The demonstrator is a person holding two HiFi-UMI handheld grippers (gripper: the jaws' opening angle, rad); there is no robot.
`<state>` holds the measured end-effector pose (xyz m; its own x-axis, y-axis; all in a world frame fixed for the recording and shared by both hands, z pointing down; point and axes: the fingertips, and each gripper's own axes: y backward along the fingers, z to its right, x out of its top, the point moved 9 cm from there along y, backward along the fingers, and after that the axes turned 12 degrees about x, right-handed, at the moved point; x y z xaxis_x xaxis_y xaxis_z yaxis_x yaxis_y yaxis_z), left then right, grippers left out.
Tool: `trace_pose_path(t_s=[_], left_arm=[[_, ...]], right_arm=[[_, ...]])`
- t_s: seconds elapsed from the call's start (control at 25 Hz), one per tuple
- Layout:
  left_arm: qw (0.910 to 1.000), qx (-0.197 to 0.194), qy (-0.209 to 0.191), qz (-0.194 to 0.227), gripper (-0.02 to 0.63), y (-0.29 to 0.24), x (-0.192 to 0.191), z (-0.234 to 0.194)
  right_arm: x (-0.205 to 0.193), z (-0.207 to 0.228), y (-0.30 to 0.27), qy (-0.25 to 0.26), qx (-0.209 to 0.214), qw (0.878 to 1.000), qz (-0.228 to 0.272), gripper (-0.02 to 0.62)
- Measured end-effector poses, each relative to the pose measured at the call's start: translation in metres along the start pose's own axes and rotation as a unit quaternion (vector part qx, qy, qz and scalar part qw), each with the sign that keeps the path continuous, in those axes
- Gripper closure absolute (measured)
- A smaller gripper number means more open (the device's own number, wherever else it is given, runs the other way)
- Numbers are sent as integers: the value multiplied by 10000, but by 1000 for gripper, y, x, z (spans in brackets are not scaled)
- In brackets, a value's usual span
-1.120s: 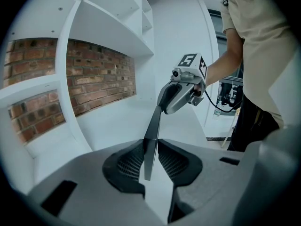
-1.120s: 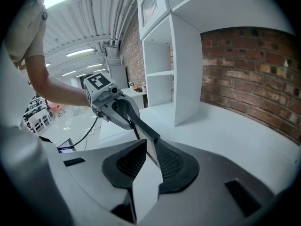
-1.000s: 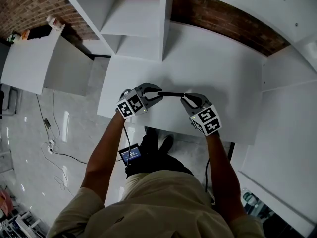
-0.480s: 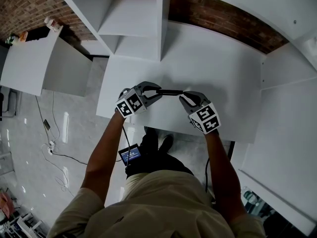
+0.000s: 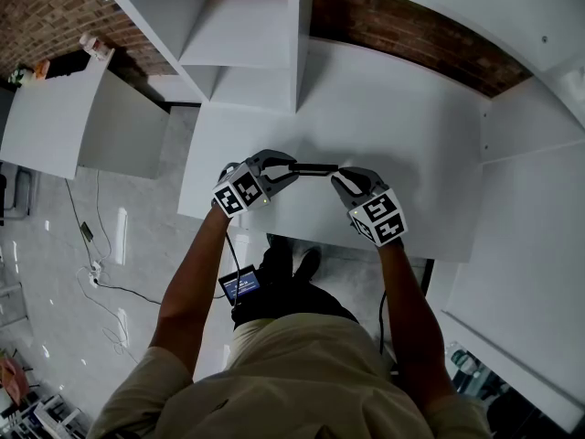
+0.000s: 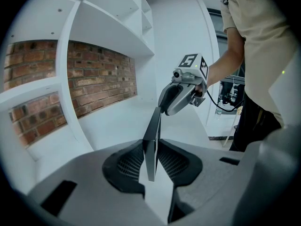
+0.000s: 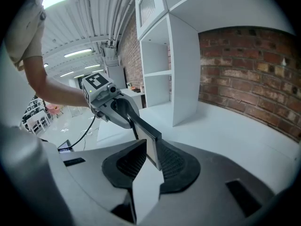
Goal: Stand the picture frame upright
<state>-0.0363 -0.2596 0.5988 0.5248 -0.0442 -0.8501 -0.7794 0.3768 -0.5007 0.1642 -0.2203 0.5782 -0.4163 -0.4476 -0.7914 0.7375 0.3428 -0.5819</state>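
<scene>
Over the white desk (image 5: 393,117), left gripper (image 5: 289,168) and right gripper (image 5: 338,179) jaws pinch opposite ends of the thin dark picture frame (image 5: 313,168), guessing to steady it upright.

white shelf unit (image 5: 242,30) on table (image 5: 393,126); brick wall (image 5: 402,35) behind

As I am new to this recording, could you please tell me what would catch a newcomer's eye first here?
A thin dark picture frame is clamped edge-on between the left gripper and the right gripper, one at each end, over the white table in front of the person. Behind it stand a white shelf unit and a brick wall.
</scene>
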Motion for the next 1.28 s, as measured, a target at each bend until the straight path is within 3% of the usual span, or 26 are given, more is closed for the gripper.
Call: trace_pose_path(t_s=[1.28], left_arm=[[9999,-17,102,127,512,21,-7,-7]], right_arm=[[3,-4,-6,-47,-146,9998,-92,517]])
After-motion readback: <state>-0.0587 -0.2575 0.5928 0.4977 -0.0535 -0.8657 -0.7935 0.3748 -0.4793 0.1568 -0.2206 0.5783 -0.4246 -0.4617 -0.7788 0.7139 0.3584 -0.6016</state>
